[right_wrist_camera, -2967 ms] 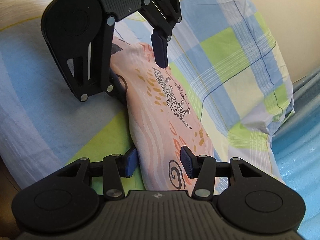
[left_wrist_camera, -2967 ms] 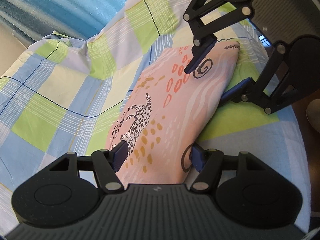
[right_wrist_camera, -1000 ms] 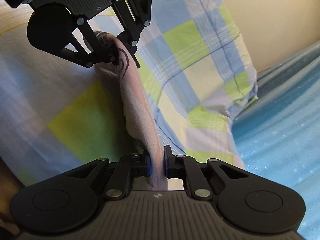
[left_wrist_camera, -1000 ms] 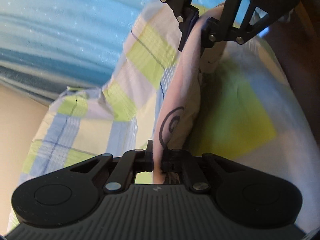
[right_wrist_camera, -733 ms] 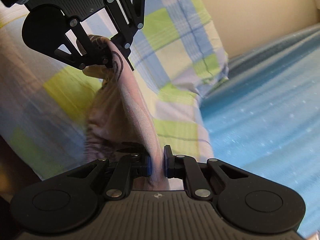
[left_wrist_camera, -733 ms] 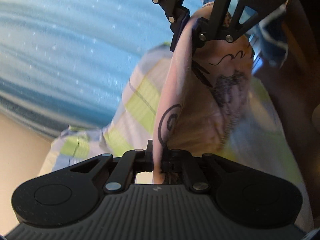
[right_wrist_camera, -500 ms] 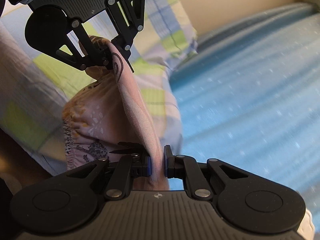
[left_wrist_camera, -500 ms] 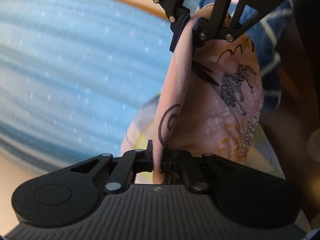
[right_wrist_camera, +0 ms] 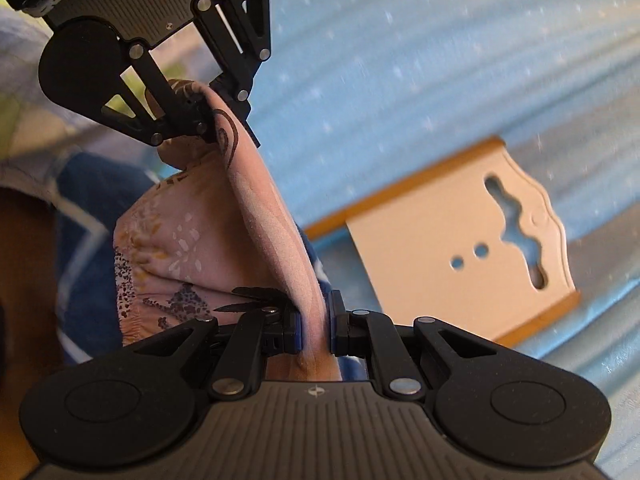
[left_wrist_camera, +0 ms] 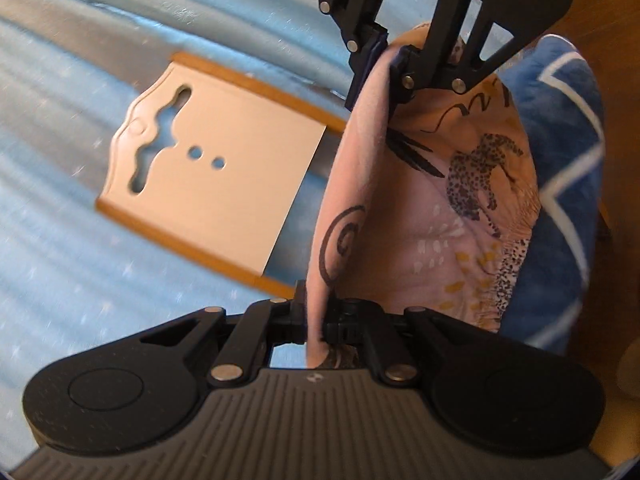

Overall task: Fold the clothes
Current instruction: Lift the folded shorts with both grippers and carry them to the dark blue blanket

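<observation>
Two matching black hand-held grippers, seen from their own wrist cameras.

The left gripper [left_wrist_camera: 318, 322] has a dark grey ribbed housing at the bottom edge of its view, marked with a small white emblem at the centre. Two broad matte black rounded lobes flank it, each with a shallow circular recess. Slim black linkage bars run inward from the lobes, pinned with silver round-headed screws, to narrow fingers. The right gripper [right_wrist_camera: 316, 330] is built the same way: ribbed grey housing, white emblem, twin lobes, silver screws; its fingertips [right_wrist_camera: 297, 330] carry dark blue pads.
</observation>
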The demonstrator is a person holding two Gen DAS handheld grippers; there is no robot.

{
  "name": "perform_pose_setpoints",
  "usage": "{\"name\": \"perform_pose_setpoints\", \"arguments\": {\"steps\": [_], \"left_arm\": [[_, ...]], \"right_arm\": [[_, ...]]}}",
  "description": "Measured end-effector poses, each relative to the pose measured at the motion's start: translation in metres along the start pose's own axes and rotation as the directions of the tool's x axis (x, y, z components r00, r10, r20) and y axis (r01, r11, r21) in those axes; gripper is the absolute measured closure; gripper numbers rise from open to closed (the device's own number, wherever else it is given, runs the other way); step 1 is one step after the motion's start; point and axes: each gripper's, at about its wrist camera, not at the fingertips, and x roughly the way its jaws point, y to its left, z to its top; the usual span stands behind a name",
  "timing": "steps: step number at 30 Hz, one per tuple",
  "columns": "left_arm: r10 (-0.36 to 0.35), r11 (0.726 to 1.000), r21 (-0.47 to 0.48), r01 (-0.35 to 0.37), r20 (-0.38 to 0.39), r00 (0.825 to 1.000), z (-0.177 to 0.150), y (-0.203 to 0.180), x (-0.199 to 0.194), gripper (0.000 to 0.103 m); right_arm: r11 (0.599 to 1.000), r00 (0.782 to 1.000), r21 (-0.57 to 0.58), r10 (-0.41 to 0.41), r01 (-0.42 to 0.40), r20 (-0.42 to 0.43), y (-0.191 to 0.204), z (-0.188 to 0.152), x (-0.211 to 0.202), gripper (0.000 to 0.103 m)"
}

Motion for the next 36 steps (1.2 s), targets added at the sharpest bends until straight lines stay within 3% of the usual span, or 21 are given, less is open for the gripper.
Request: {"name": "perform_pose_setpoints", "arguments": {"steps": [6, 9, 14, 18, 26, 29, 31, 32, 36], "left_arm": [[0.081, 0.997, -0.023, -0.079, 0.056, 0.995, 0.03, 0.028, 0.062, 0.099], [0.014, 1.0, -0.013, -0.013, 0.037, 0.999, 0.018, 0.0, 0.077, 0.099], [-0.157, 0.98, 0.117, 0.163, -0.062, 0.986, -0.013, -0.09, 0.101, 0.098], [-0.132, 0.983, 0.12, 0.141, -0.083, 0.988, -0.022, -0.104, 0.097, 0.094], [-0.102, 0.983, 0.143, 0.115, -0.097, 0.99, -0.037, -0.112, 0.078, 0.09], [-0.12, 0.976, 0.168, 0.137, -0.103, 0.987, -0.04, -0.118, 0.074, 0.095], [-0.131, 0.971, 0.189, 0.15, -0.107, 0.986, -0.044, -0.119, 0.073, 0.097], [-0.135, 0.97, 0.189, 0.153, -0.108, 0.985, -0.045, -0.118, 0.072, 0.097], [-0.131, 0.97, 0.191, 0.151, -0.114, 0.985, -0.048, -0.12, 0.07, 0.097]], "right_arm": [[0.982, 0.982, -0.039, -0.186, 0.187, 0.025, -0.036, -0.015, 0.04, 0.092], [0.993, 0.994, -0.019, -0.114, 0.114, -0.001, -0.018, -0.046, 0.047, 0.092], [0.992, 0.992, -0.092, 0.073, -0.083, -0.103, 0.07, -0.095, 0.062, 0.09], [0.99, 0.989, -0.104, 0.083, -0.096, -0.123, 0.089, -0.115, 0.049, 0.07], [0.995, 0.981, -0.079, 0.047, -0.063, -0.19, 0.086, -0.145, 0.022, 0.066], [0.993, 0.98, -0.095, 0.046, -0.066, -0.193, 0.092, -0.143, 0.02, 0.071], [0.992, 0.974, -0.085, 0.075, -0.095, -0.213, 0.09, -0.141, 0.03, 0.088], [0.992, 0.968, -0.064, 0.095, -0.112, -0.231, 0.086, -0.14, 0.034, 0.103], [0.994, 0.966, -0.024, 0.099, -0.107, -0.238, 0.082, -0.135, 0.027, 0.103]]}}
